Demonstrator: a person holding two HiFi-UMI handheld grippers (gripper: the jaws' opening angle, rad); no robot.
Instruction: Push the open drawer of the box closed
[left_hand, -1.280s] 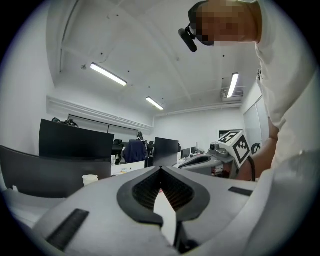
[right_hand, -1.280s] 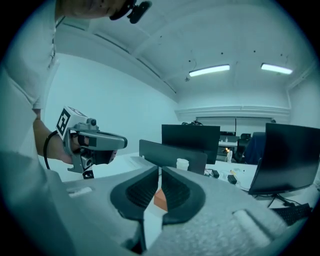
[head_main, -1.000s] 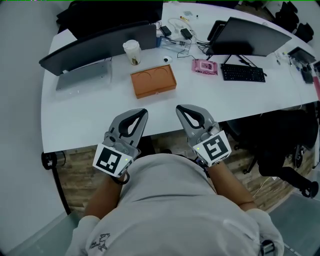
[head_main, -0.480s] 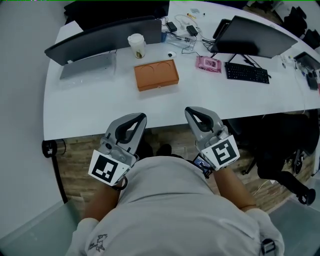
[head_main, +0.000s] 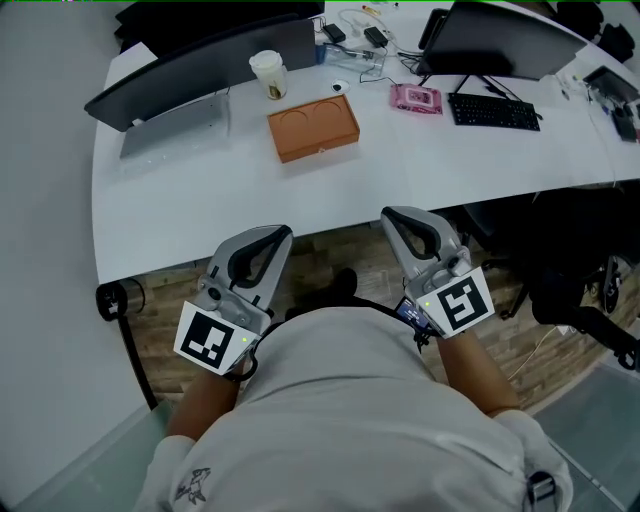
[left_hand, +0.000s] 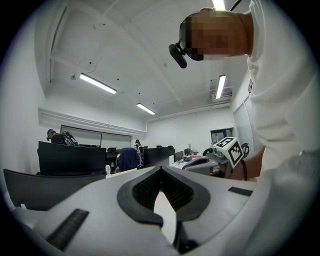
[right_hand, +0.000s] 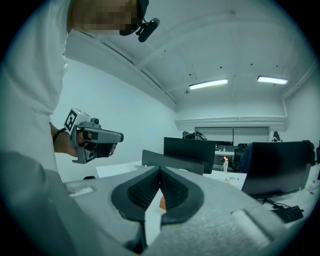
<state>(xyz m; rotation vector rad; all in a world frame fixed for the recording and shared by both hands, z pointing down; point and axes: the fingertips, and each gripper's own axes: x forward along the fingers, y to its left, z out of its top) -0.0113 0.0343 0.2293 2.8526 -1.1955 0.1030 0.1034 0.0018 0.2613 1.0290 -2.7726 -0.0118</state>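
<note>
My left tongs (head_main: 277, 236) and right tongs (head_main: 397, 215) are pressed together, empty, at the table's (head_main: 180, 205) near edge, while the orange box (head_main: 313, 127) lies farther ahead between them, long axis left-to-right.

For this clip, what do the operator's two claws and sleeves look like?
Left claw and right claw are matching grey plastic shells with black ribbed pads around a teardrop opening. Each carries a white cube with black square markers. The person wears a pale shirt, forearms bare.

The table (head_main: 190, 215) is smooth and white, the box (head_main: 313, 127) matt orange, the floor (head_main: 165, 332) wood-grained, the cup (head_main: 267, 74) paper.
</note>
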